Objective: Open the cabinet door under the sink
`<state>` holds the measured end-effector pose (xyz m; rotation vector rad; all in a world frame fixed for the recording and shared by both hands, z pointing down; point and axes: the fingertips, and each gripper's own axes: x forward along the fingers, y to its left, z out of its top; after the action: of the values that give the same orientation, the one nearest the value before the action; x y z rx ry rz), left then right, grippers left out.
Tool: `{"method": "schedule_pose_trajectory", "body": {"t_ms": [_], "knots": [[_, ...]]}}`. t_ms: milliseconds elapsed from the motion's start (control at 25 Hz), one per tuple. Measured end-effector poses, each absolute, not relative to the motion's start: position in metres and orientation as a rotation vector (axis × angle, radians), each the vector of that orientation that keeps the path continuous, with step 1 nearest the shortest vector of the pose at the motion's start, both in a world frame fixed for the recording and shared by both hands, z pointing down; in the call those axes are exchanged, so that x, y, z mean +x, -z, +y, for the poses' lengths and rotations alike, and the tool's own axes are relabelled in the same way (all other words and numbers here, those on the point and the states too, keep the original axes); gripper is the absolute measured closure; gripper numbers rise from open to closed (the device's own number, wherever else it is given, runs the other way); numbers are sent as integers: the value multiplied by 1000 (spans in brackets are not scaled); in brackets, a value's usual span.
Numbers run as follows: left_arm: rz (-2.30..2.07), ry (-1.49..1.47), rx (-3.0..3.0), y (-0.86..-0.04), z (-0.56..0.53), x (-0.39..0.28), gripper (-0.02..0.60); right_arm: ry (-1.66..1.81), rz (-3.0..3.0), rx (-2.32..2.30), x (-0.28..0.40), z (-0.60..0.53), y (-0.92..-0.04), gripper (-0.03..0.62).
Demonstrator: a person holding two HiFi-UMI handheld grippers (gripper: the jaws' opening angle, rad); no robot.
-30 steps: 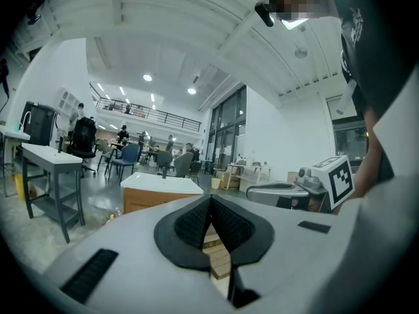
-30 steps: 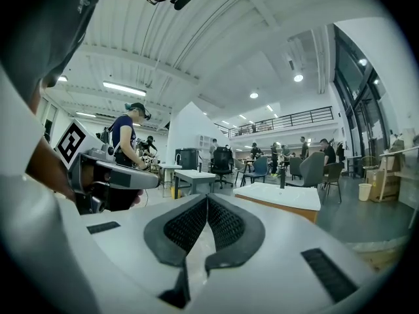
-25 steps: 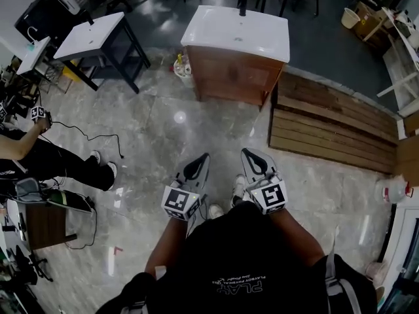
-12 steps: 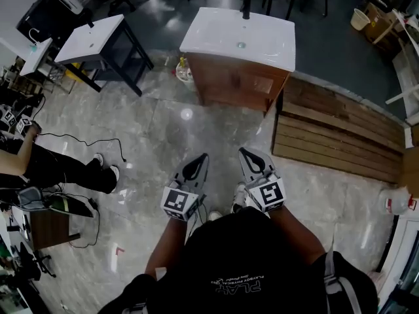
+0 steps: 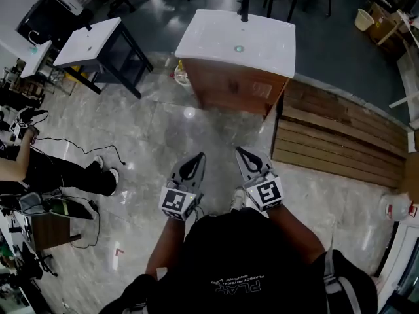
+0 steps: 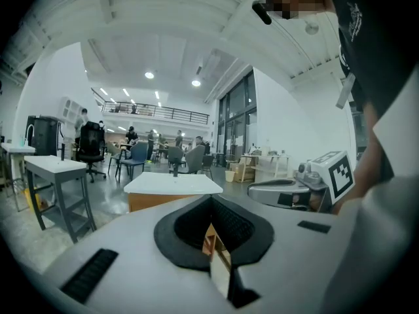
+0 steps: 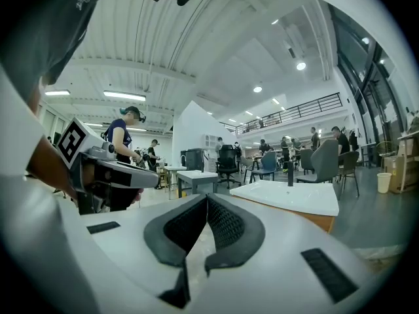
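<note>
A seated person (image 5: 46, 169) fills the left edge of the head view, with dark-trousered legs stretched across the pale floor. A cable (image 5: 85, 141) snakes just above the legs. In the upper left stands a white table (image 5: 88, 39) on a black frame.

At lower centre the left gripper (image 5: 196, 159) points up the frame toward the cabinet (image 5: 252, 98). Its own view shows the jaws clenched tip to tip with nothing between them (only a sliver of floor and wood shows through the slit lower down). Just to its right, and not touching it, the right gripper (image 5: 243, 154) points the same way. In the right gripper view the pads are likewise pressed together and empty.

The cabinet sits at upper centre, well apart from both grippers. It is brown wood under a white sink (image 5: 239, 41), with a dark tap (image 5: 243, 8) at the far edge. Its door (image 5: 226, 84) faces the grippers and is closed. Both gripper views show the cabinet ahead, beyond the jaw tips.

To the right of the cabinet, wooden planks (image 5: 340, 133) lie flat on the floor, their near end just beside its right side. A white jug (image 5: 395, 208) stands at the right edge of the frame.
</note>
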<state>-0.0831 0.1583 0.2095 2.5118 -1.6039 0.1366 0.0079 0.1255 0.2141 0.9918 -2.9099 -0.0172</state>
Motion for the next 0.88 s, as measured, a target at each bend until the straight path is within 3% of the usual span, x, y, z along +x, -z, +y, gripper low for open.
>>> {"method": "schedule_pose_trajectory", "body": {"t_ms": [880], "knots": [[-1553,-141,2502,-224,54,-129,563,-66,-2828,1062,-22,37,-235,569]]}}
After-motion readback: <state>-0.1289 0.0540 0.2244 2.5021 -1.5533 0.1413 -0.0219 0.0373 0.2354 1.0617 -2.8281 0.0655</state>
